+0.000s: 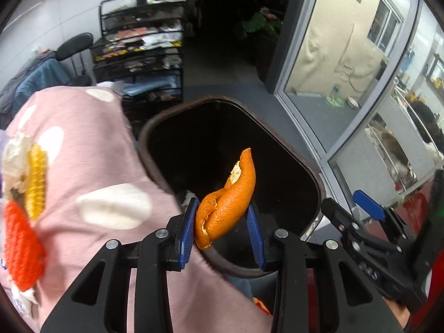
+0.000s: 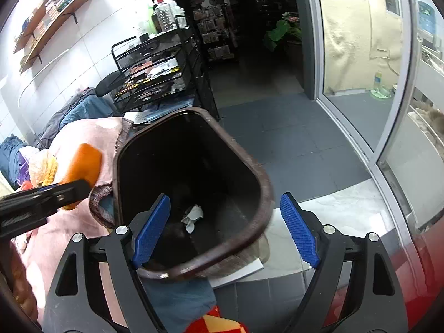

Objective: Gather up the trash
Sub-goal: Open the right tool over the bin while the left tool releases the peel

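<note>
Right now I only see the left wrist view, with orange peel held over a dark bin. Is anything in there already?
Observer: Yes, a crumpled white scrap lies on the bottom of the bin.
Operator: Is the other claw carrying something?
Observer: No, the right gripper is open above the bin with nothing between its pads.
Operator: What's high on the left wall?
Observer: Wooden shelves lined with books.
</note>
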`<state>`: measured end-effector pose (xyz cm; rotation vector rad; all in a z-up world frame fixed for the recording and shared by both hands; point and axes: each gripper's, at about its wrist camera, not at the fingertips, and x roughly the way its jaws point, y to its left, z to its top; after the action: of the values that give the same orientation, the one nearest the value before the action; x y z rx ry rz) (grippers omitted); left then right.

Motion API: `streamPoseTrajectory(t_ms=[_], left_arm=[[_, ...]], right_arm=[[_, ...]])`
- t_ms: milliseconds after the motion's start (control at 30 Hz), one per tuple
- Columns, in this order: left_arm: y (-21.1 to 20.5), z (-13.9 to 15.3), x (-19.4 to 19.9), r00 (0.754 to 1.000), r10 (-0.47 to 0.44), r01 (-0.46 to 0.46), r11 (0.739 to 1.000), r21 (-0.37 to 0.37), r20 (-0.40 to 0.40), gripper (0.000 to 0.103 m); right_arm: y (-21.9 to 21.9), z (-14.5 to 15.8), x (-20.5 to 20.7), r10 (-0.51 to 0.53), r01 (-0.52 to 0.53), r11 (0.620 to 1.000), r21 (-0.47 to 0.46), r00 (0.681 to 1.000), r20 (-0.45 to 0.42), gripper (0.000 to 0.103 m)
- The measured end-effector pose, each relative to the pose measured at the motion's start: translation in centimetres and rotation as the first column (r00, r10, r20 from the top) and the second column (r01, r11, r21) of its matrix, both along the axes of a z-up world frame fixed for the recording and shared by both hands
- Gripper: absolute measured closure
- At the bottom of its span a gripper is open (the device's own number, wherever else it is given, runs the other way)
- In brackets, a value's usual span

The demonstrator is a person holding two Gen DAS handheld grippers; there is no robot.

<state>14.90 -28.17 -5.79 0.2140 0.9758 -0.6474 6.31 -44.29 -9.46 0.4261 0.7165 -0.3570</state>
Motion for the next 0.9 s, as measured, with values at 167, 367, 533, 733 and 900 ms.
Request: streamPoseTrajectory(t_ms=[167,367,533,733,900], left_arm=[[-2.3,-1.1,0.3,0.999,-0.015,0.016,0.999,0.035,-0.029,0.068],[-3.9,-2.4,0.4,0.999,-0.027,0.03,0.996,0.082,-0.038,0.063],[-4.0,-2.5,0.5,1.0,-0.022,0.024,0.995,0.096,-0.021,0.02],[-3.2,-1.5,0.2,0.999,-0.004,0.001,0.995,0.102,0.032,0.01],[-1.5,0.0,-0.7,0.996,0.015,-0.022,0.996,0.084,0.086,0.007]], right_arm=[[-0.6,0.0,-1.0,-0.012,0.012,1.0,-0.002,1.0,0.0,0.022],[-1.1,-0.1,-1.5,-0.021,0.021,1.0,-0.007,1.0,-0.005,0.021],[-1.3,-0.3,-1.6,-0.027,0.027,1.0,-0.004,1.0,-0.006,0.018],[-1.1,-0.4,-1.6,-0.012,0.012,1.0,-0.008,1.0,-0.009,0.018],[-0.7,-0.3,-1.6,-0.001,0.001,1.0,-0.008,1.0,-0.005,0.017]])
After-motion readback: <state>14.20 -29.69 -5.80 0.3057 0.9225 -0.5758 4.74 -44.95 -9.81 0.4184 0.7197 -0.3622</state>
